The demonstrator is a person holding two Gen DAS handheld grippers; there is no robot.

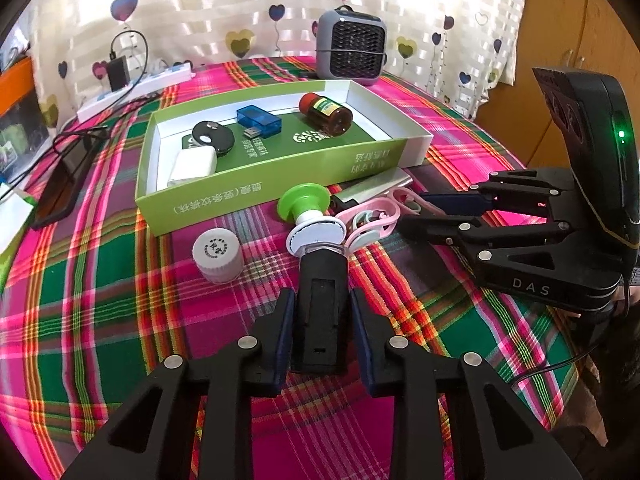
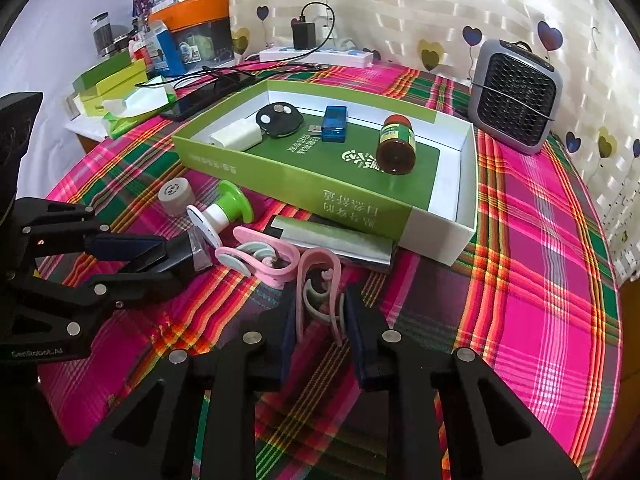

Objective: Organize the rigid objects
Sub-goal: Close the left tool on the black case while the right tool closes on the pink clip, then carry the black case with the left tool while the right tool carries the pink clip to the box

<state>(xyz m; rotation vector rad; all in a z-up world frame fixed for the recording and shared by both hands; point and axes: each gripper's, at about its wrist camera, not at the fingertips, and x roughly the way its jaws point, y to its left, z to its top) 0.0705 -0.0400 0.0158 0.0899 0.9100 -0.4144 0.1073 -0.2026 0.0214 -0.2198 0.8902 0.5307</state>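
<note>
A green and white box [image 1: 260, 174] [image 2: 466, 184] lies on the plaid table. It holds a brown bottle [image 1: 325, 113] [image 2: 396, 145], a blue USB device [image 1: 258, 119] [image 2: 334, 123], a black key fob [image 1: 212, 137] [image 2: 278, 119] and a white charger [image 1: 192, 166] [image 2: 236, 135]. My left gripper [image 1: 322, 302] [image 2: 172, 254] is shut on a black handled tool [image 1: 319, 320] with a white disc and green cap [image 1: 303, 200] [image 2: 236, 200]. My right gripper [image 2: 320, 312] [image 1: 416, 210] is shut on a pink clip [image 2: 318, 280]. A second pink clip [image 2: 256, 258] [image 1: 370, 222] lies beside it.
A small white jar [image 1: 218, 255] [image 2: 175, 195] and a silver tube [image 2: 340, 242] [image 1: 376, 188] lie in front of the box. A grey fan [image 1: 352, 50] [image 2: 516, 96] stands behind it. A power strip [image 2: 316, 54] and phone [image 1: 62, 186] sit at the back left.
</note>
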